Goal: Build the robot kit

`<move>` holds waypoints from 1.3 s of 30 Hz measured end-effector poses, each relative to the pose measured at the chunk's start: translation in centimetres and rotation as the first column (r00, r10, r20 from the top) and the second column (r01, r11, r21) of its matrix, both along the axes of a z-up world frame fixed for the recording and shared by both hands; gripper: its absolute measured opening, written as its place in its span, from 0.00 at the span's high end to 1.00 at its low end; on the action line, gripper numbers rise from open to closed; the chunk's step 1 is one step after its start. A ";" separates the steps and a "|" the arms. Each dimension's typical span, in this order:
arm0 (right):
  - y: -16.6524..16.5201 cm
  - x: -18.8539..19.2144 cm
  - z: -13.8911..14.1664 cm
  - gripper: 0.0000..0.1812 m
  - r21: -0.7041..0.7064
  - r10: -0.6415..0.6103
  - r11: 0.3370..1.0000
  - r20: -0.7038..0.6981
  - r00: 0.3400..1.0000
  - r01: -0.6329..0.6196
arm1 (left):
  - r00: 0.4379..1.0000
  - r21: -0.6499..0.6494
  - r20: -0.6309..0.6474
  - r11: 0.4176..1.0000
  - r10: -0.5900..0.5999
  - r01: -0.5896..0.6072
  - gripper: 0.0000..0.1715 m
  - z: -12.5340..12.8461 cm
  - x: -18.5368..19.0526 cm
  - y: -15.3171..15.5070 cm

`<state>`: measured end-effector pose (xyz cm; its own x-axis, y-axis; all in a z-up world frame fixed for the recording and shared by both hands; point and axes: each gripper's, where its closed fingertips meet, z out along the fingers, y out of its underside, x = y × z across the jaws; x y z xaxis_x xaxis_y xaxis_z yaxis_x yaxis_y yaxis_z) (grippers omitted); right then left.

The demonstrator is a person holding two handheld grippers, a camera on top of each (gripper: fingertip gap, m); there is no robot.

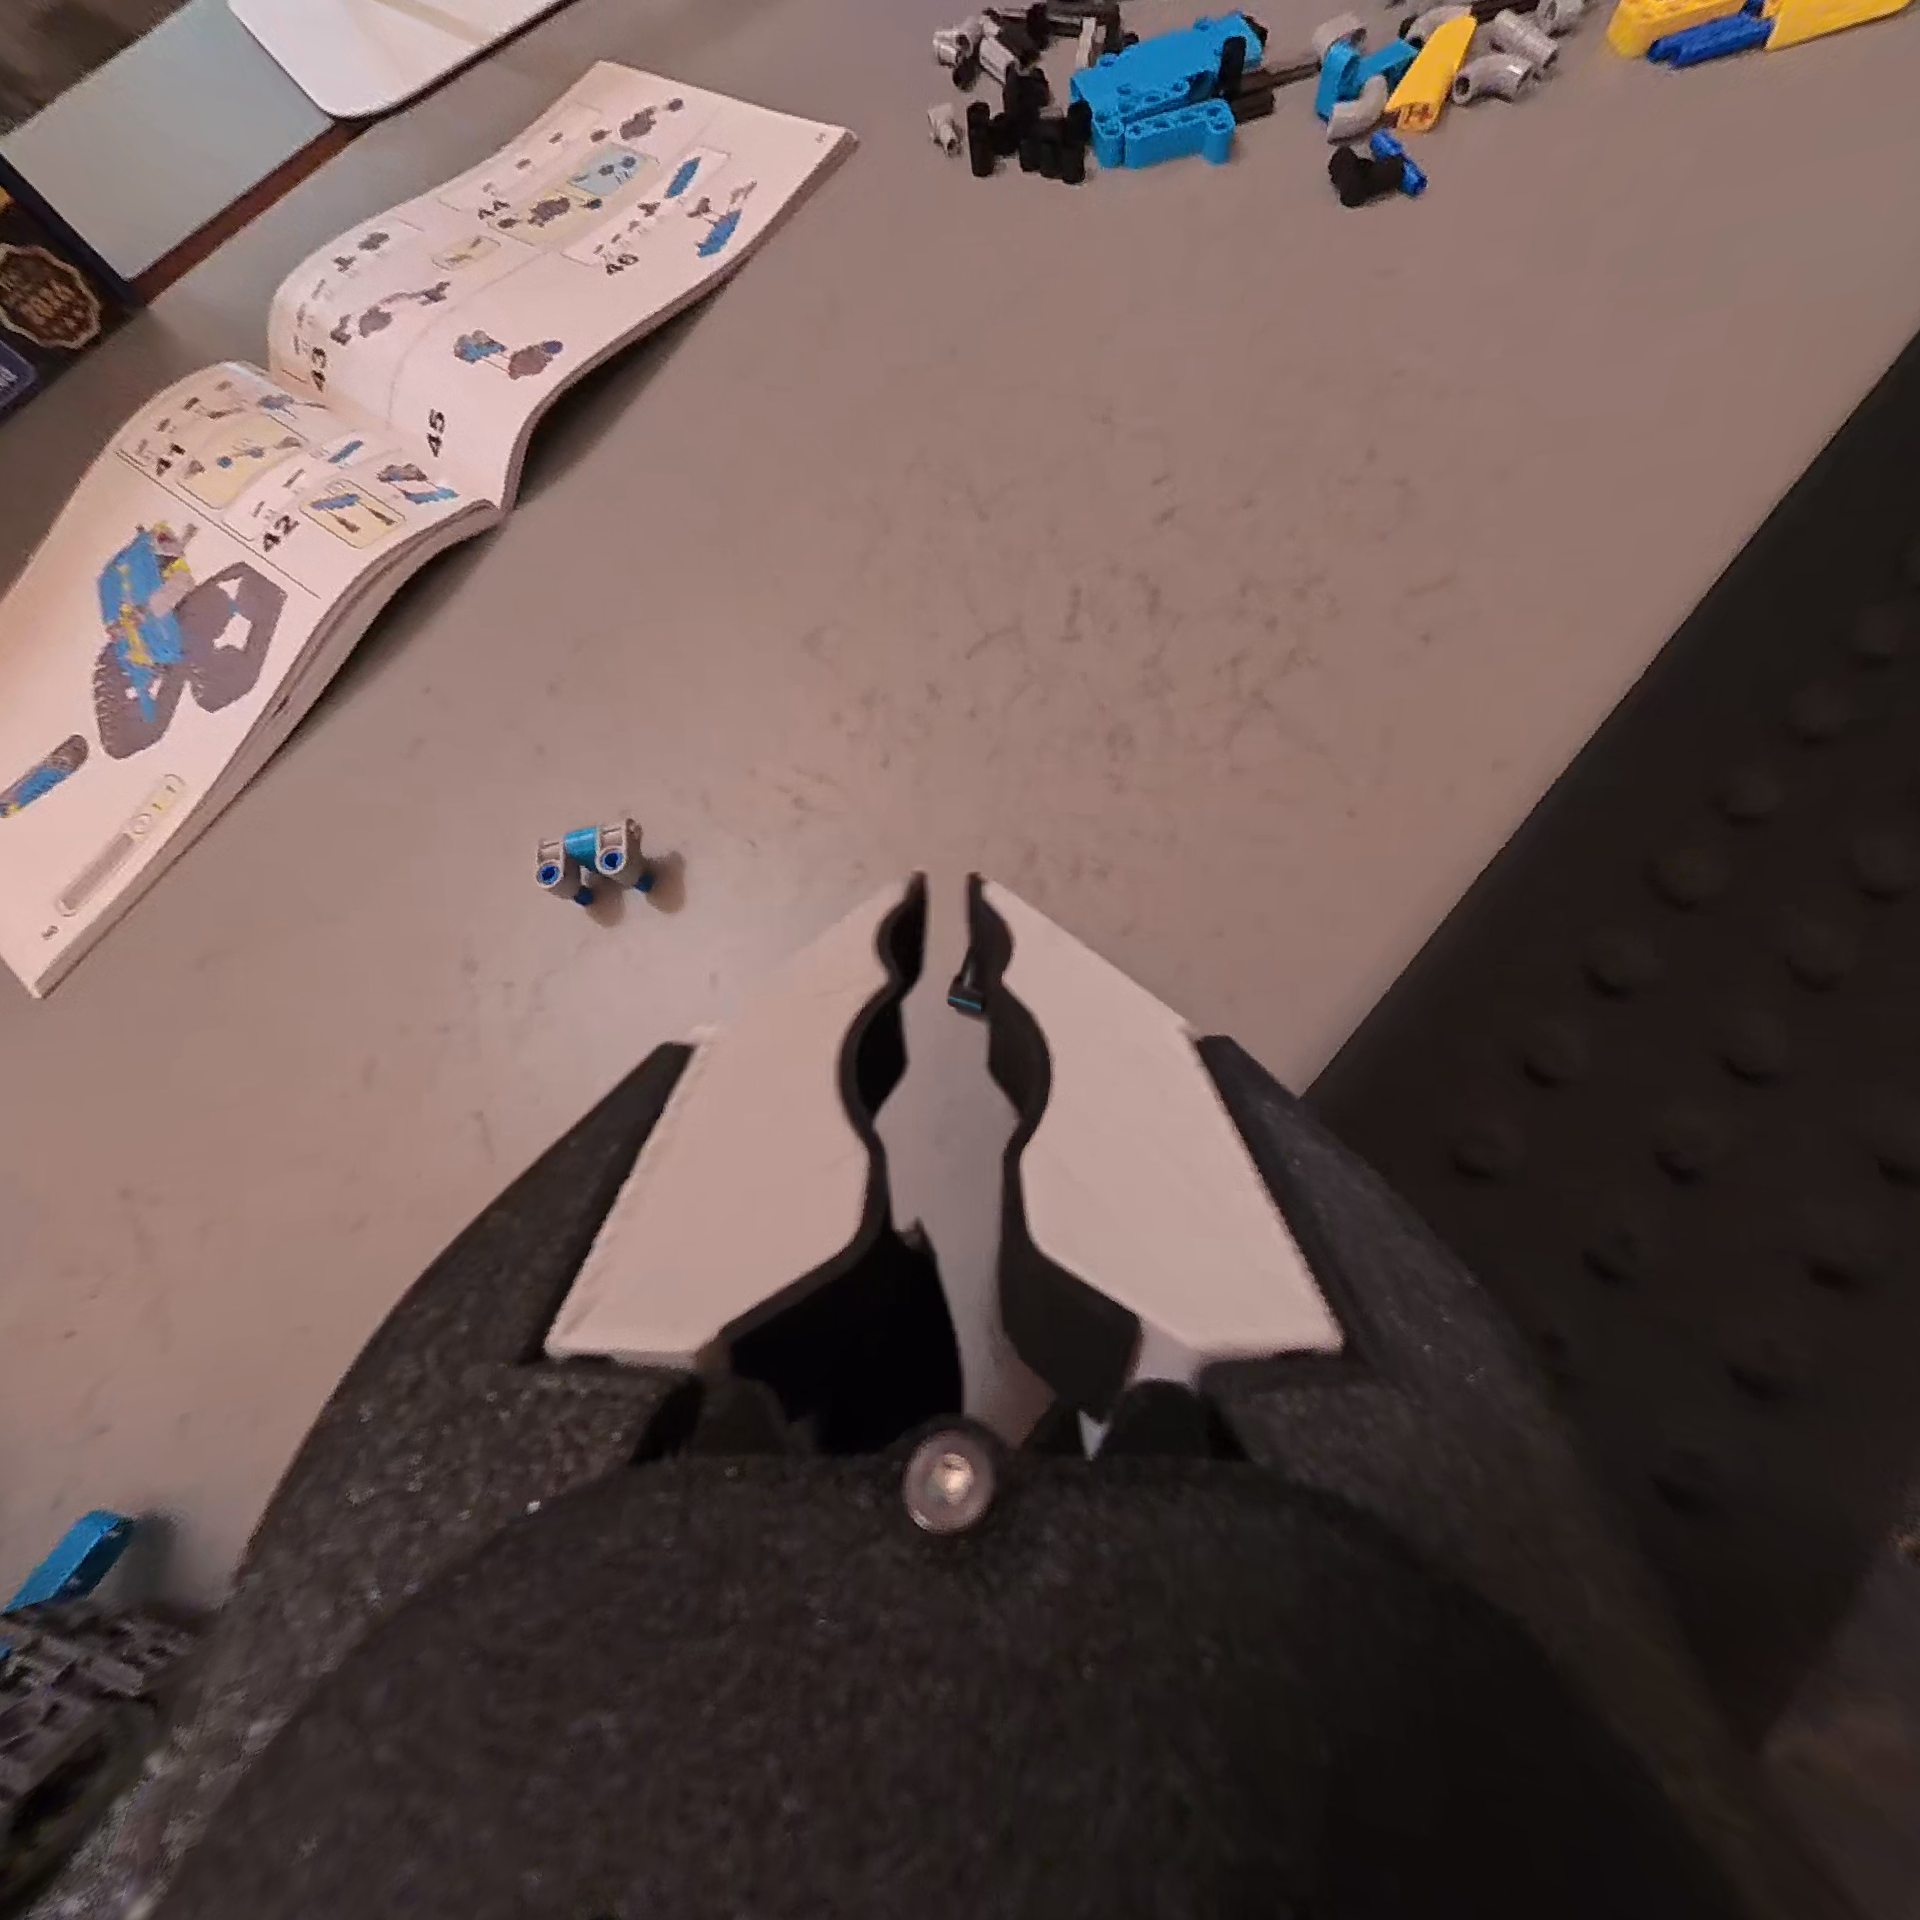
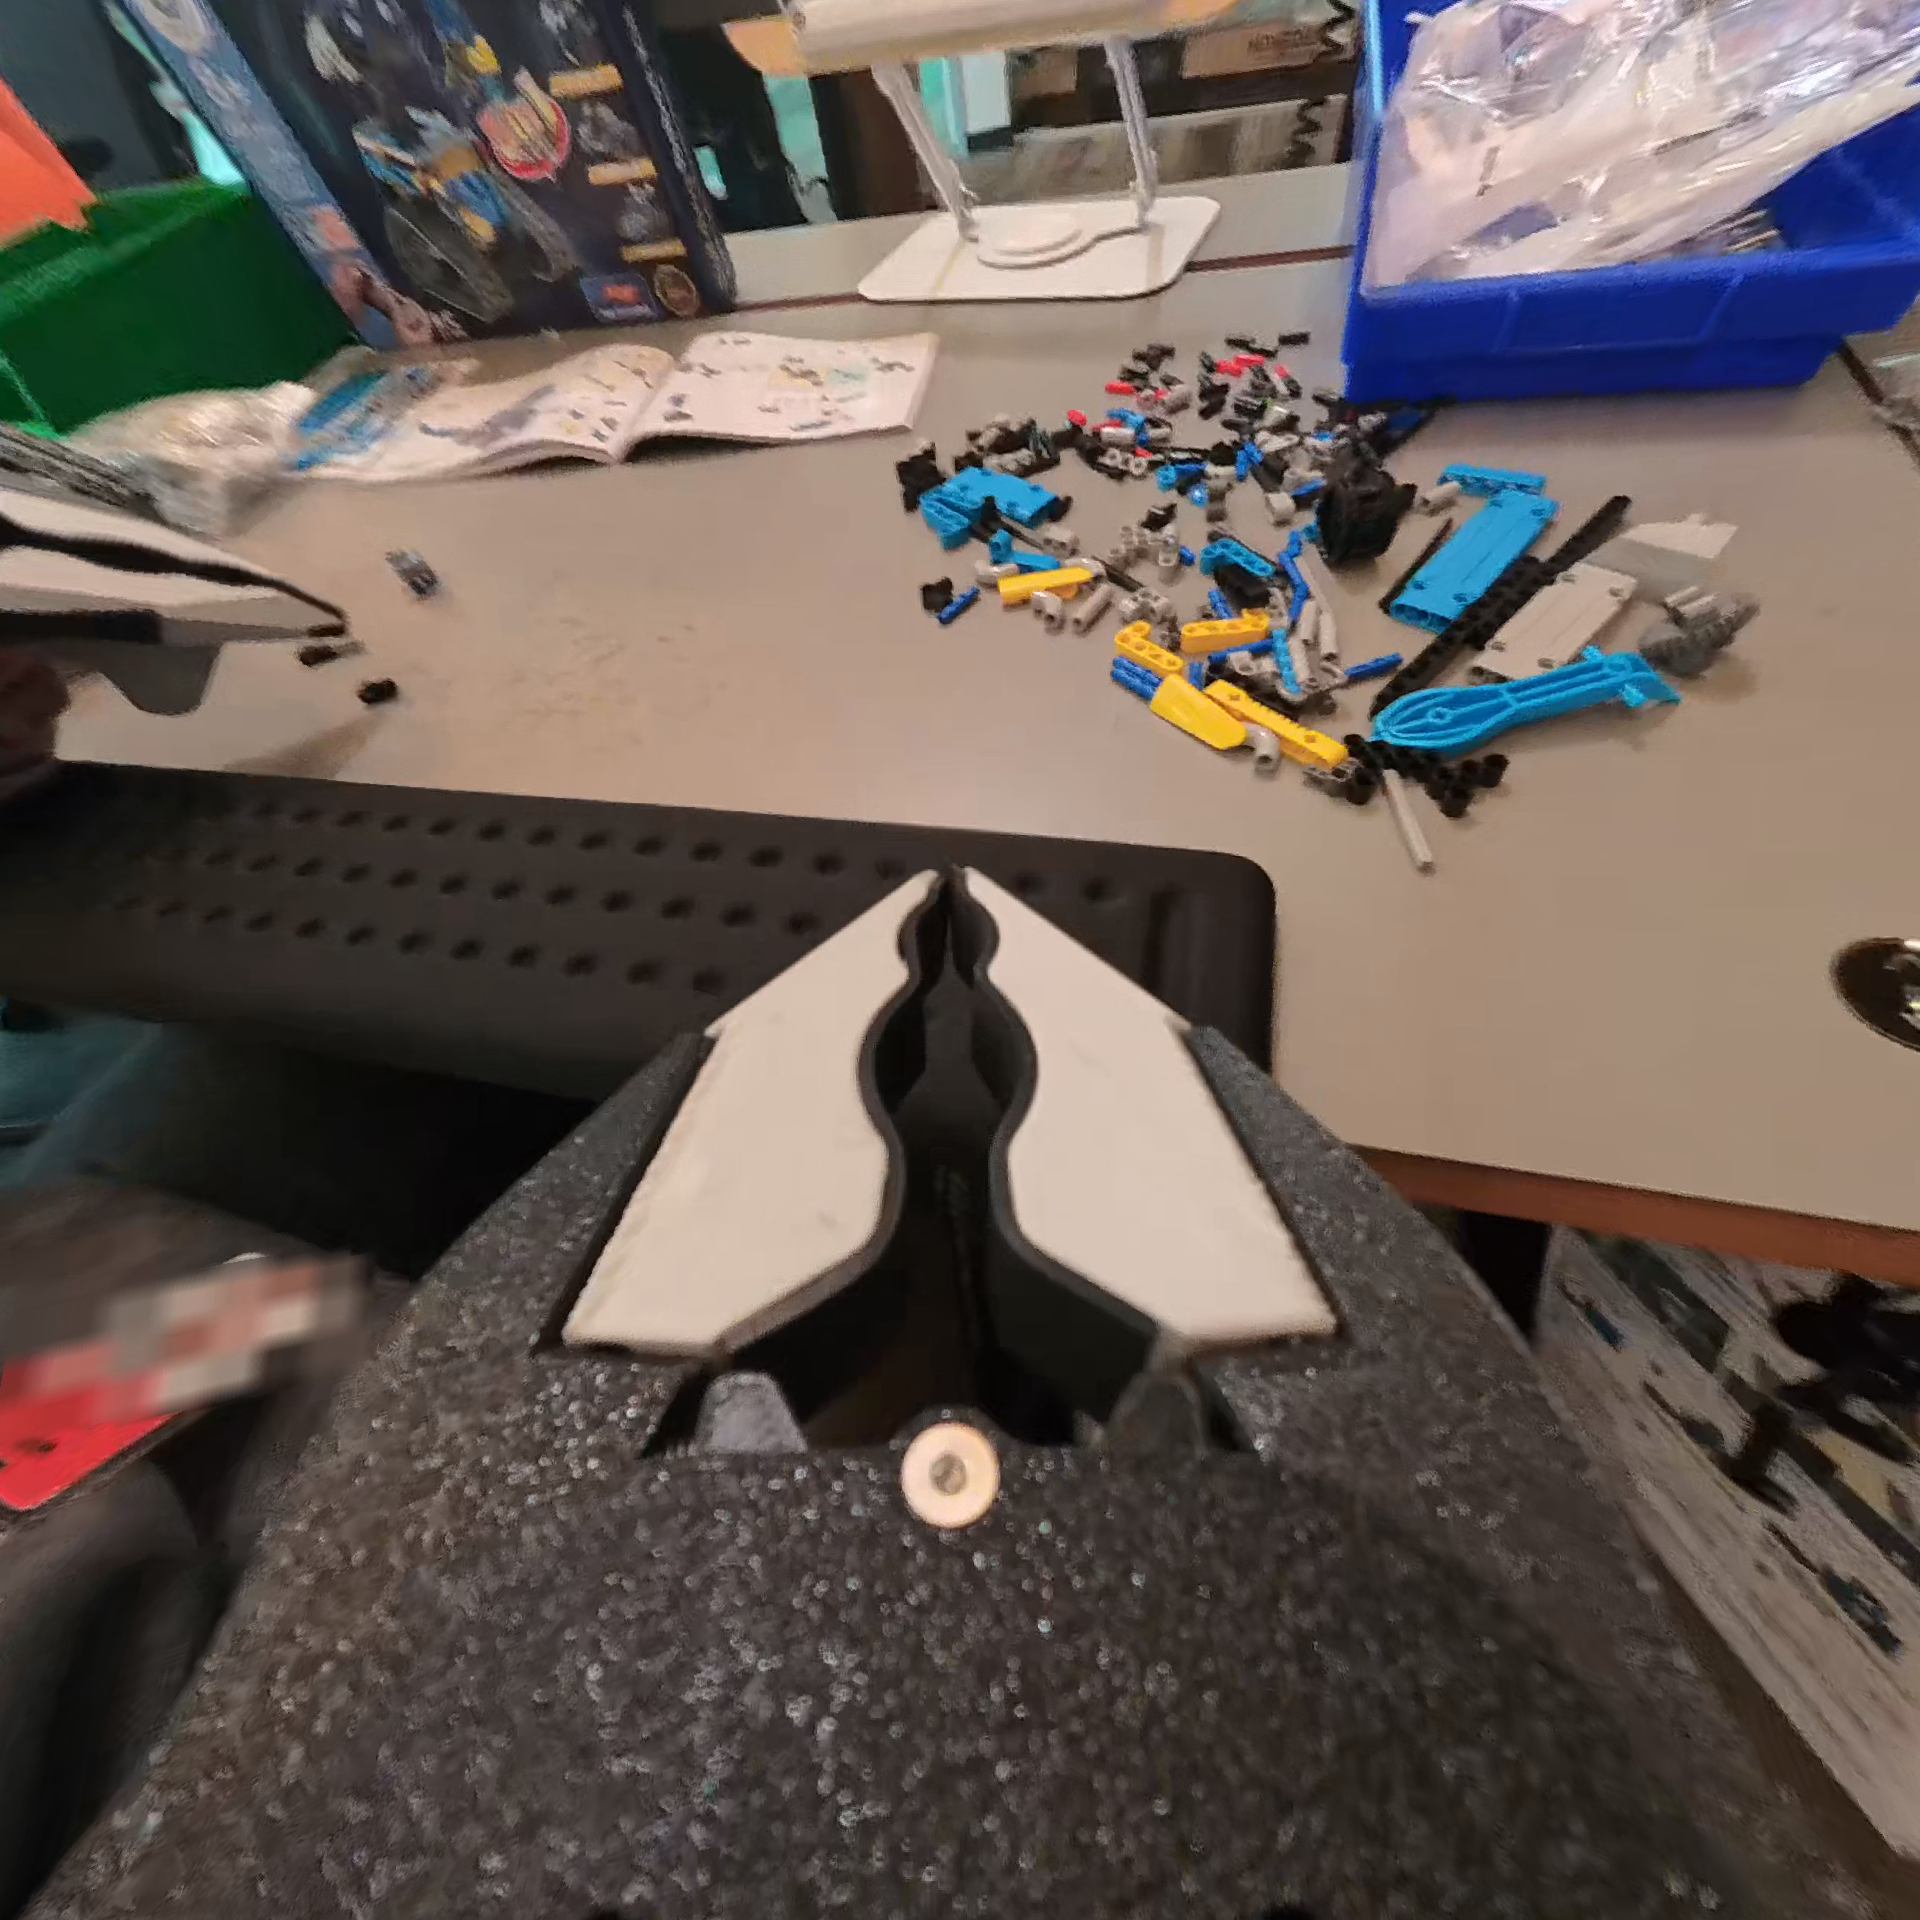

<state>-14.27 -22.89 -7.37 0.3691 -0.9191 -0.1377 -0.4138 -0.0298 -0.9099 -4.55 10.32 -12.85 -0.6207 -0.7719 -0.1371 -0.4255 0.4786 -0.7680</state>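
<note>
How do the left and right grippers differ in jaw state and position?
The left gripper leaves a slim gap at its tips, with a small black-and-blue pin inside; the right gripper is shut and empty. The left hangs over the grey table, the right over the black perforated mat. Both have white fingers.

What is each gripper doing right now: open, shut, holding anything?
Left gripper: nearly shut on a small black pin with a blue end.
Right gripper: shut, holding nothing, above the black perforated mat.
</note>
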 end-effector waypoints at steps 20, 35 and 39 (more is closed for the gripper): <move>0.2 -0.1 -1.1 0.60 -0.161 -0.057 0.984 0.085 0.995 0.070 | 0.999 0.035 0.046 0.999 -0.006 0.005 0.83 0.2 -0.4 -0.1; 1.7 0.7 -3.1 1.00 -0.150 0.031 0.988 0.007 1.000 -0.029 | 1.000 0.000 0.009 1.000 -0.007 0.007 0.94 0.0 -0.4 0.0; 1.5 1.4 -3.1 0.91 -0.122 0.022 0.992 0.019 1.000 -0.019 | 0.999 0.013 0.005 0.999 -0.032 0.032 1.00 -0.1 -0.6 -0.4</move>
<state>-12.90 -21.37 -10.49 0.3896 -0.9208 -0.0176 -0.3933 -0.1491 -0.9072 -5.19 9.96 -12.99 -0.6445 -0.7497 -0.1502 -0.4054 0.5016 -0.7642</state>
